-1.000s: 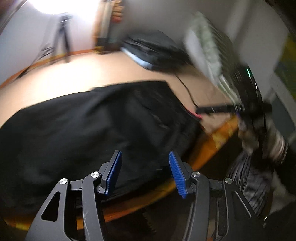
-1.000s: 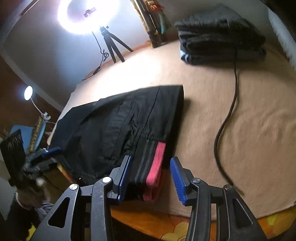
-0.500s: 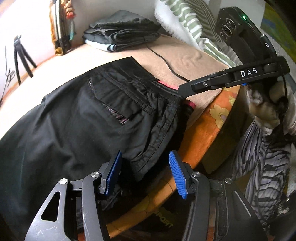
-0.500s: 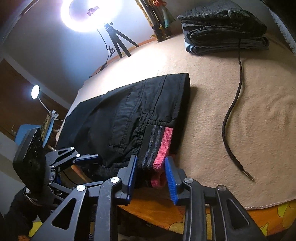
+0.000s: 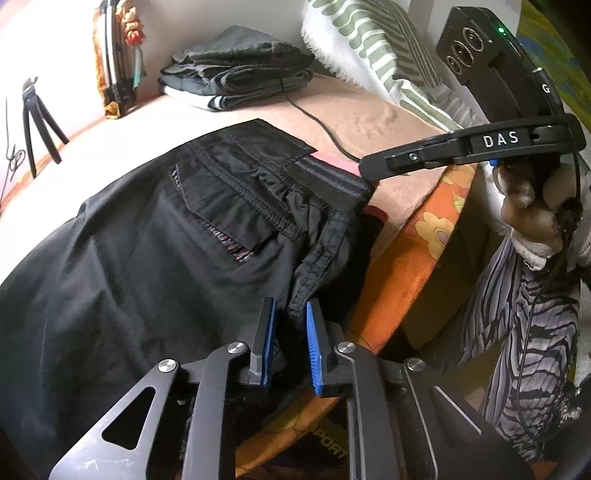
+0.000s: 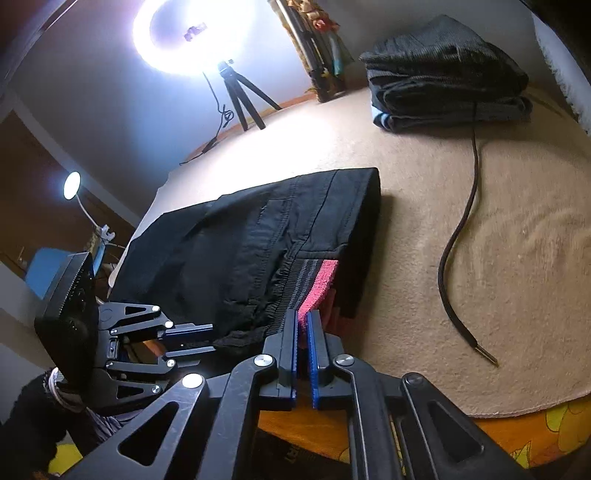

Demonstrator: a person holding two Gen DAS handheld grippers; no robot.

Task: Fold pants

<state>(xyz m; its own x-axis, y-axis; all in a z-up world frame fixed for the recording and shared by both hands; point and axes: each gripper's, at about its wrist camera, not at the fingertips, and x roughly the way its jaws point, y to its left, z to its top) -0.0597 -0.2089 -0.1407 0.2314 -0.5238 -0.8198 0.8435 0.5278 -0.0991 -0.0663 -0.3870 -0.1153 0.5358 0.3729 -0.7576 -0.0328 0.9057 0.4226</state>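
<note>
Black pants lie flat on the beige blanket, waistband toward the near bed edge. My left gripper is at the pants' near edge with its jaws closing, and a fold of black cloth is pinched between the blue pads. In the right wrist view the left gripper shows at the lower left, biting the same hem. My right gripper is shut on the pink and grey waistband. From the left wrist view the right gripper reaches in from the right onto that waistband corner.
A stack of folded dark clothes sits at the far end, with a black cable trailing across the blanket from it. A ring light on a tripod stands behind. A striped pillow lies far right. The orange flowered bed edge runs below.
The left gripper swung in to the pants' near edge and its jaws narrowed onto the cloth. The right gripper's jaws went from wide apart to shut on the pink waistband.
</note>
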